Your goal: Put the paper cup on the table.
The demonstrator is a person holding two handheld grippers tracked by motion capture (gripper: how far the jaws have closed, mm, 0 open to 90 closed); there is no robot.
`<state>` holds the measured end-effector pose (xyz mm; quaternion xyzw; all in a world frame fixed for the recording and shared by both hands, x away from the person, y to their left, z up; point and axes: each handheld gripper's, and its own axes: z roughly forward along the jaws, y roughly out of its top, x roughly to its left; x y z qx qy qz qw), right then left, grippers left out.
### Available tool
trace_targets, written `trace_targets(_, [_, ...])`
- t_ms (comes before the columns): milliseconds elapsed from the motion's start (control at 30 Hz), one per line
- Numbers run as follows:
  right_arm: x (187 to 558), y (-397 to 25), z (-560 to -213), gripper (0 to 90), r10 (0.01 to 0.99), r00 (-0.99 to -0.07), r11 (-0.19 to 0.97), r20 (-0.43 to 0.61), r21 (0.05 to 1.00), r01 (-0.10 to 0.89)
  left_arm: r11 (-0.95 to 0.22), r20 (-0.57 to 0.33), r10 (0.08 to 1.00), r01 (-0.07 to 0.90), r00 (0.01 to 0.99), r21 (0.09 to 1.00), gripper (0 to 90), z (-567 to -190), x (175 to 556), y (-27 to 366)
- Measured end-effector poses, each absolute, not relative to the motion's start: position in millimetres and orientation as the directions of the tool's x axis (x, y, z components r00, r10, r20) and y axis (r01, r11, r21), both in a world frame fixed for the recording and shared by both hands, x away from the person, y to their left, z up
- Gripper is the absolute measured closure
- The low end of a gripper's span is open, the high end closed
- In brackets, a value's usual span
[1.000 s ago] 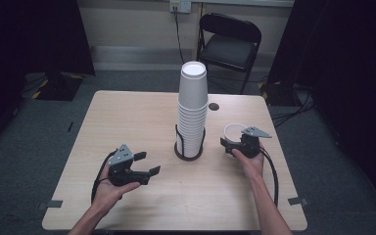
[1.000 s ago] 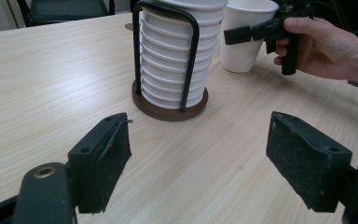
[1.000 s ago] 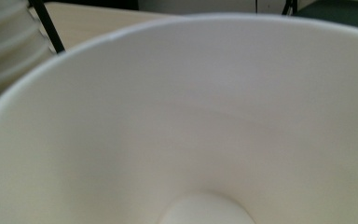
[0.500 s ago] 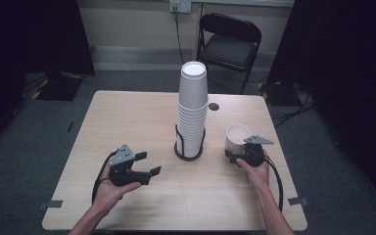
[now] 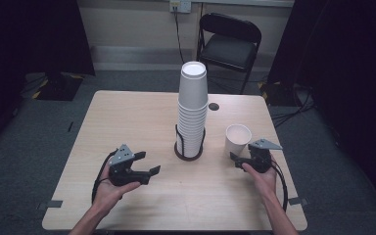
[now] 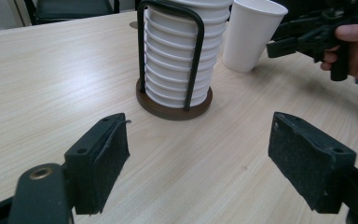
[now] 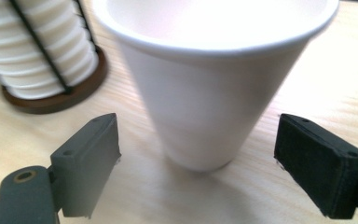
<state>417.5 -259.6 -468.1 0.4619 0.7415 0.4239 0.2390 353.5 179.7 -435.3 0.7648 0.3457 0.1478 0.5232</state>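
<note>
A: On the table [image 5: 127, 117], the cup stack [image 5: 192, 110] stands mid-board, a lone cup [image 5: 238, 139] upright just right of it.

B: Right gripper [image 5: 240, 160] gapes wide before it, apparently releasing; next, probably back away. Left gripper [image 5: 146, 163] idles open, empty.

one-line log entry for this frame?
right claw: open, cup upright between jaws, untouched | left claw: open, empty | cup stack: in holder

Two black tools, left tool [image 5: 144, 165] and right tool [image 5: 237, 159], felt-like jaw pads, grey triangular plates, trailing black cables.
</note>
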Motion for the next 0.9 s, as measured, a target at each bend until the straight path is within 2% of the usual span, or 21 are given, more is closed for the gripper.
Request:
trace_targets(300, [382, -255, -448, 14.6, 0.873, -0.483, 0.180, 0.068, 0.875, 0.449, -0.213, -0.140, 0.690, 0.384, 0.710, 0.898, 20.0, -438, 354, 180])
trace_targets(633, [341, -239, -436, 16.1, 0.842, -0.537, 0.184, 0.057, 0.904, 0.385, -0.220, -0.141, 0.695, 0.395, 0.705, 0.892, 20.0, -440, 356, 180])
trace_targets(900, [336, -238, -443, 13.2, 0.848, -0.526, 0.182, 0.062, 0.899, 0.399, -0.230, -0.133, 0.696, 0.395, 0.705, 0.889, 20.0, -441, 356, 181])
